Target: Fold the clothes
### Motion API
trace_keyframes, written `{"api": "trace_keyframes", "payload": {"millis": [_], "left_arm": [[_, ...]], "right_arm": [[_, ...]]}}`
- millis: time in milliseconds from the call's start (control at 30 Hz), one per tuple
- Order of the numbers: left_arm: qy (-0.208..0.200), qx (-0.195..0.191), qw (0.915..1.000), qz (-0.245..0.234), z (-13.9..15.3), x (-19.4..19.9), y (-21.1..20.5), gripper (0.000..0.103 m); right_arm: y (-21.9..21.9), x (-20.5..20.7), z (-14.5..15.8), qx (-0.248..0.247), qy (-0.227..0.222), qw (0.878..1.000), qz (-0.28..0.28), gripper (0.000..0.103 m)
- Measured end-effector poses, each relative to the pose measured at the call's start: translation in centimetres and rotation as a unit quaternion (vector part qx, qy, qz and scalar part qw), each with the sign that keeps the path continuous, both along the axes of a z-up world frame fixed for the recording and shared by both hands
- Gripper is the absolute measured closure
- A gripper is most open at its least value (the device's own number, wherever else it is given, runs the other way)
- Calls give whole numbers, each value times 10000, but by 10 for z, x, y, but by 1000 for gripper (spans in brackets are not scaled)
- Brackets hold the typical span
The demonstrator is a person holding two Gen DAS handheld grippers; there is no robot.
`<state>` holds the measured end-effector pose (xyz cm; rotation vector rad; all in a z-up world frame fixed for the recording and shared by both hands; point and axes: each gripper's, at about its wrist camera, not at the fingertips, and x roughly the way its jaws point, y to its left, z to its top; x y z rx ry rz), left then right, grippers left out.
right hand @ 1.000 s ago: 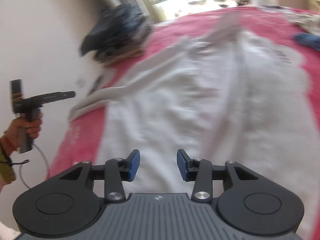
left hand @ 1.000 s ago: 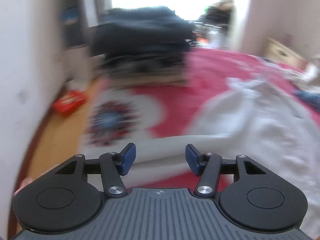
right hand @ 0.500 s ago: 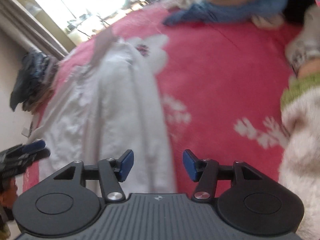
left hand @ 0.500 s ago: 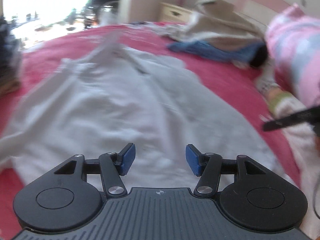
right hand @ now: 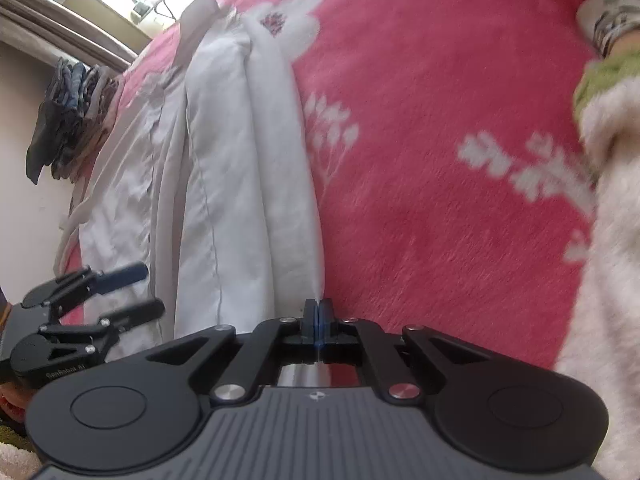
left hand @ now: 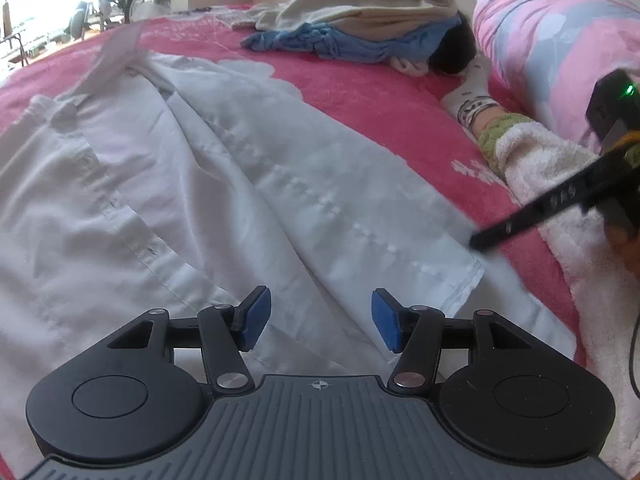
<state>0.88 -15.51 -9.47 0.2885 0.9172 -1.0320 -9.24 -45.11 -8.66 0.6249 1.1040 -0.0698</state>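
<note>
Now, my left gripper [left hand: 321,322] hovering with jaws spread over the white shirt [left hand: 192,200] on the red bedspread [right hand: 420,160], my right gripper [right hand: 318,320] pinching the shirt's near edge, jaws pressed together.

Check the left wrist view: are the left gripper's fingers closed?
No, the left gripper has its blue pads wide apart above the white shirt.

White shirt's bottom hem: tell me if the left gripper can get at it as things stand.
Probably yes. The left gripper is open, hovering over the white shirt, and nothing lies between its fingers and the hem.
</note>
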Motion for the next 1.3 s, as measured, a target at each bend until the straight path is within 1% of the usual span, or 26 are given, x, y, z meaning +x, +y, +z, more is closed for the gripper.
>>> {"api": "trace_keyframes", "payload": {"millis": [67,133,200,267,333,400,500,567,600,633,667,700,767,800,833,867,900,933,1067,1200,1233,1267,1300], "left_arm": [[16,23,10000,-16,-1,1,-1,47],[34,32,10000,-55,-2,0,-1,47],[60,70,9999,-109,-3,-1,-3,47],[50,134,9998,-155,-6,-4,-6,47],[50,195,9995,-223,-9,-7,-9,47],[39,259,9993,-283,-12,-9,-12,47],[-1,300,9989,-367,-14,-13,-14,47],[4,310,9987,-410,-15,-14,-14,47],[0,314,9986,-426,-15,-15,-14,47],[-17,319,9985,-438,-16,-15,-14,47],[-32,323,9985,-451,-16,-16,-14,47],[-39,323,9984,-460,-16,-16,-13,47],[-37,315,9984,-465,-16,-15,-14,47],[-27,300,9985,-465,-16,-15,-13,47],[-16,285,9985,-468,-16,-15,-13,46],[-8,274,9985,-472,-17,-14,-12,46],[-5,267,9985,-475,-17,-14,-12,46],[-3,265,9985,-471,-17,-15,-12,46],[3,258,9986,-456,-16,-20,-10,46],[9,251,9987,-441,-15,-25,-9,46],[11,249,9987,-438,-15,-27,-9,46],[13,247,9988,-434,-15,-28,-9,46],[14,245,9988,-430,-15,-29,-8,46]], "right_arm": [[-5,7,22,-382,-301,9988,3,103],[-15,18,51,-841,-618,9945,8,103],[-27,32,75,-1335,-844,9874,50,103],[-43,54,93,-1915,-969,9767,73,103],[-59,76,112,-2488,-1091,9623,96,103],[-75,98,129,-3057,-1199,9445,117,103],[-98,140,131,-4013,-1090,9094,92,103],[-113,166,119,-4429,-846,8925,90,102],[-121,175,108,-4495,-688,8906,26,95],[-128,184,97,-4559,-530,8884,-37,70],[-135,193,87,-4622,-372,8859,-101,59],[-142,199,78,-4636,-245,8855,-181,53],[-146,181,80,-4006,-410,9136,-567,53],[-147,173,82,-3682,-491,9254,-759,53],[-149,163,83,-3315,-567,9370,-945,50],[-147,148,81,-2694,-614,9549,-1091,47],[-146,134,79,-2062,-658,9685,-1232,41],[-144,121,76,-1487,-674,9774,-1343,40],[-136,112,35,-925,-60,9894,-1114,40],[-128,103,-6,-356,554,9940,-877,39],[-125,101,-15,-240,678,9941,-811,37],[-118,97,-14,-307,585,9955,-685,38],[-102,93,-4,-423,374,9977,-385,56]]}}
